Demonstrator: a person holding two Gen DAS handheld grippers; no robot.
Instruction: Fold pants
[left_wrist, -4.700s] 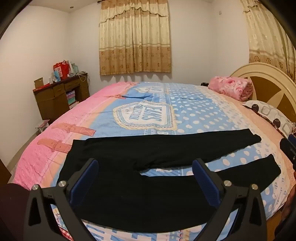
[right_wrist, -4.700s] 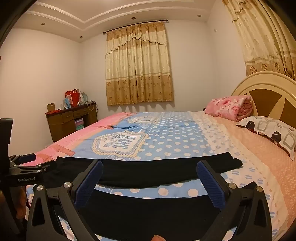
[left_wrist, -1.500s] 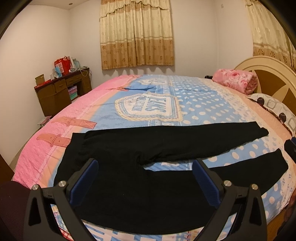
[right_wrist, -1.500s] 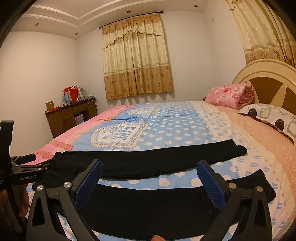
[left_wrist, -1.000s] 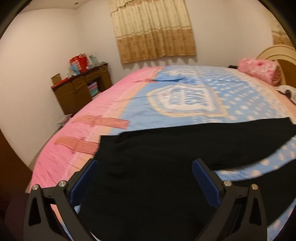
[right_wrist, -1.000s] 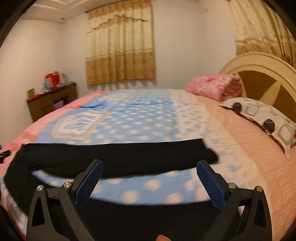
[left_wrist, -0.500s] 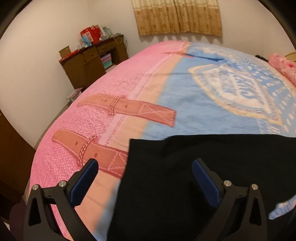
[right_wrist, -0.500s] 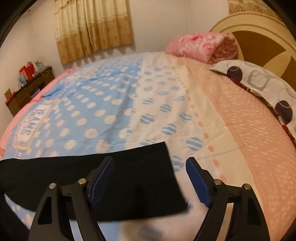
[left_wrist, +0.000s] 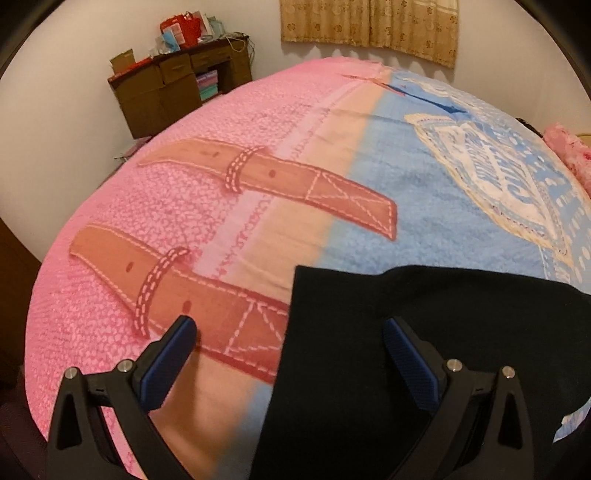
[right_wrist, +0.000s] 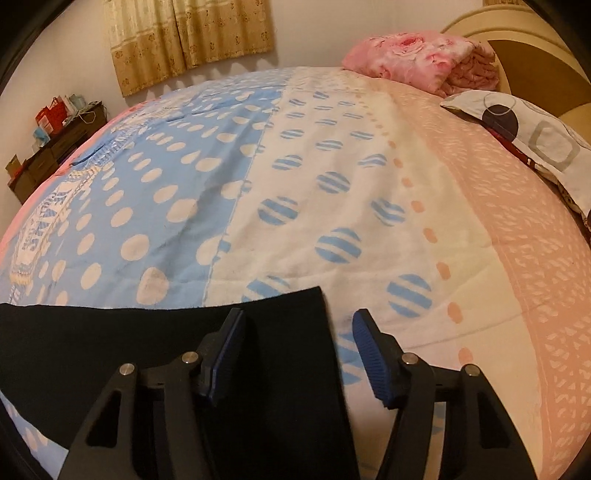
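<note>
Black pants lie flat on the patterned bedspread. In the left wrist view their waist edge runs between the fingers of my left gripper, which hovers open just above that corner. In the right wrist view the far leg's cuff lies between the blue pads of my right gripper. Its jaws are closing around the cuff's end edge, with a gap still showing on the right pad's side.
A brown desk with boxes stands by the wall beyond the bed's far side. A folded pink blanket, a patterned pillow and the headboard lie at the bed's head. Curtains hang at the back.
Both grippers have swung outward and dropped close to the bed, the left to the waist end, the right to the cuff end. The right jaws have narrowed; the left stay wide.
</note>
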